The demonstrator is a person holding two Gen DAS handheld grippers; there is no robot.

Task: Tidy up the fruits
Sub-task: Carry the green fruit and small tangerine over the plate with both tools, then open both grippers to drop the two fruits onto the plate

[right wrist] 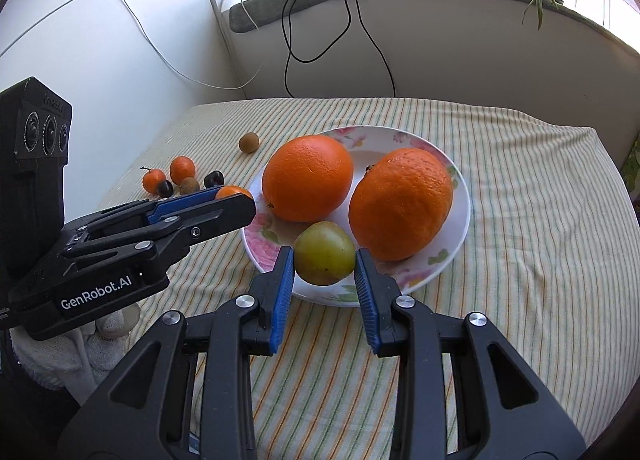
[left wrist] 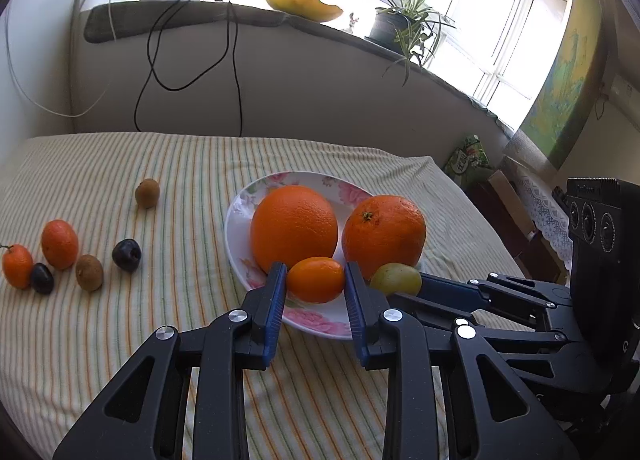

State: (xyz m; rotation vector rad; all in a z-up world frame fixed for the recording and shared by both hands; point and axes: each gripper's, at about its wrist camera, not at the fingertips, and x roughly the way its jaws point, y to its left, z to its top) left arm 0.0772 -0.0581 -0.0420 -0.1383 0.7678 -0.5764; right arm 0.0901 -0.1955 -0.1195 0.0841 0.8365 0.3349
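1. The left black gripper with blue ribbed pads (left wrist: 316,280) hides the lower sides of a small smooth orange kumquat (left wrist: 316,279); both pads touch it, so the claw is narrow and closed on that fruit, over the near rim of the white floral ceramic plate (left wrist: 236,219).
2. In the right wrist view only a sliver of that kumquat (right wrist: 232,191) shows above the left gripper's finger.
3. The right black gripper with blue ribbed pads (right wrist: 324,260) holds a round, smooth yellow-green fruit (right wrist: 325,258) between its pads, at the plate's near edge; whether the fruit rests on the plate cannot be told.
4. From the left view this green fruit (left wrist: 396,279) is half covered by the right gripper's finger.
5. 2 large dimpled oranges (left wrist: 294,227) (left wrist: 384,238) sit side by side on the plate and hide most of its middle.
6. On the striped, softly wrinkled tablecloth (left wrist: 120,340), toward its left edge, lie 2 more small orange kumquats (left wrist: 59,244) (left wrist: 17,266), 2 dark glossy round fruits (left wrist: 126,254) (left wrist: 42,278) and 2 dull brown rough-skinned fruits (left wrist: 89,272) (left wrist: 147,193); their kind is hard to make out.
7. The table's near edge is cut off by both grippers.
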